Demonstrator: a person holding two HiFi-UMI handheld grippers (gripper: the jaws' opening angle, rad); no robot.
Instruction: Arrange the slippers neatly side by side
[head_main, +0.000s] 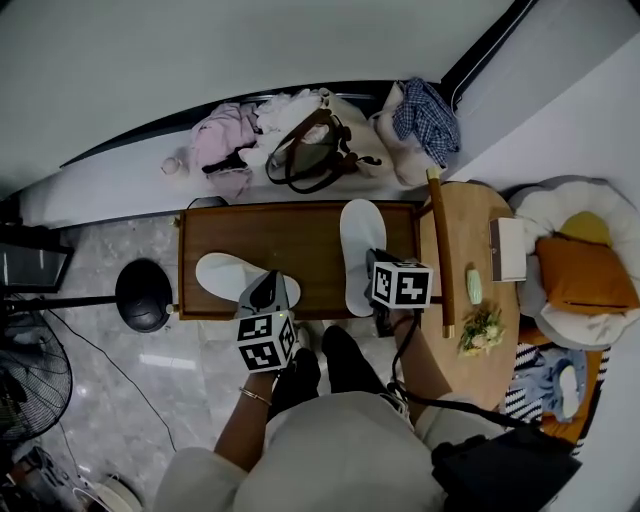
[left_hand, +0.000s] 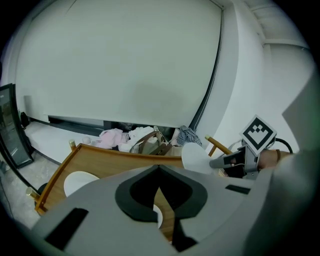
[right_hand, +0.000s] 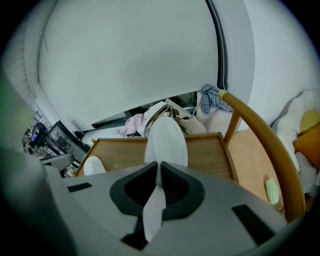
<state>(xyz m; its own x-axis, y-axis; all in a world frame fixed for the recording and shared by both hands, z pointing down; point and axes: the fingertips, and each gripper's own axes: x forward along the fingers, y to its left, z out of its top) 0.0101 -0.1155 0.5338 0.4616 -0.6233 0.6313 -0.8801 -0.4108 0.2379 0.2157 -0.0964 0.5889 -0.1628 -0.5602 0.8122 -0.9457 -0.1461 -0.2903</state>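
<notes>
hiding from the head view, right jaws pinch a slipper (right_hand: 166, 142); left jaws closed.

Two white slippers (head_main: 225, 275) (head_main: 360, 240), two hand-held grippers (head_main: 266, 282) (head_main: 372, 260), one wooden table (head_main: 290, 235), one brown handbag (head_main: 312, 150)

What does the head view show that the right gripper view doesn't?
Only the head view: the person's lap, the black round stand base and the flower bunch. Only the right gripper view: the right tongs shut on the edge of the right slipper, seen close. Both: the left slipper, the wooden tray and the brown bag.
</notes>
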